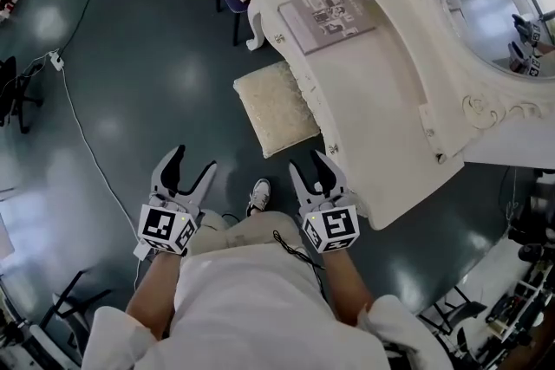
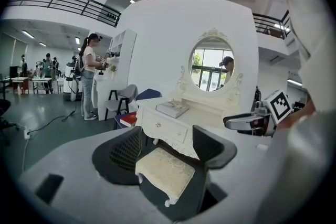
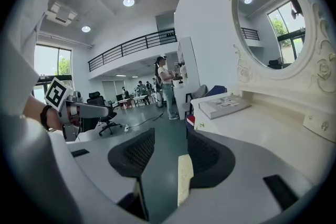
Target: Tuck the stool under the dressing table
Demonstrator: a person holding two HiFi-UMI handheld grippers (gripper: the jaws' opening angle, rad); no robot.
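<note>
Judged the stool (image 1: pixel 276 107) stiff-framed and fairly light, apt to slide on the smooth floor (image 1: pixel 156 56); best pushed at the near edge of the seat (image 2: pixel 164 170) or gripped by its 2 sides. Showed cream and textured on top, with white carved legs (image 2: pixel 168 201) below. Stood partly under the table (image 1: pixel 381 100), near part sticking out. Held left gripper (image 1: pixel 193 160) and right gripper (image 1: pixel 310 162) released, empty, short of it

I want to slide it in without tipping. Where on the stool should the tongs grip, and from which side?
Probably the stool by its cushioned seat rim on the side away from the dressing table, left gripper and right gripper at one corner each, coming from the floor side. The table covers its far edge, and the flat seat offers a rim for open tongs.
</note>
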